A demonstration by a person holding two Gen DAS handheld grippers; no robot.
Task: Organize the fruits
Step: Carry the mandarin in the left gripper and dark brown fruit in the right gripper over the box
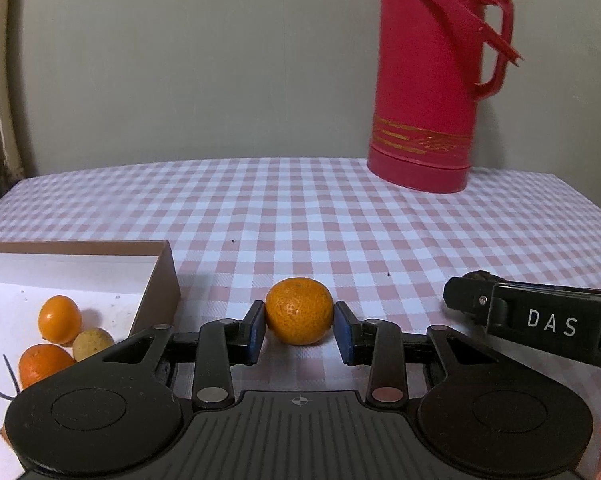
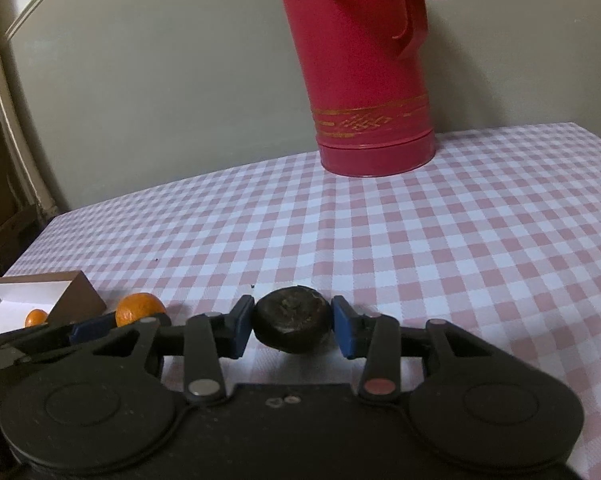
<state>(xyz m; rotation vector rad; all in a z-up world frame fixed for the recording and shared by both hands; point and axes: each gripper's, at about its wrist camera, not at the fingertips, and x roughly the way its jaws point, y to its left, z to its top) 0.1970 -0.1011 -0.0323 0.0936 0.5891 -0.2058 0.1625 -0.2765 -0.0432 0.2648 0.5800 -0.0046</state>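
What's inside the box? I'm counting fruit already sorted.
In the box: two oranges, one yellowish fruit. The left gripper covers the near part, so more may be hidden.

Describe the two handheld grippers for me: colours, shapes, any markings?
Both the left gripper and right gripper are black, with blue pads on two fingers, round side discs and ribbed bodies. White letters "DAS" mark the right gripper's side.

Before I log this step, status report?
Left gripper shut on mandarin. Right gripper shut on dark fruit. Box holds three fruits. Nothing blocking.
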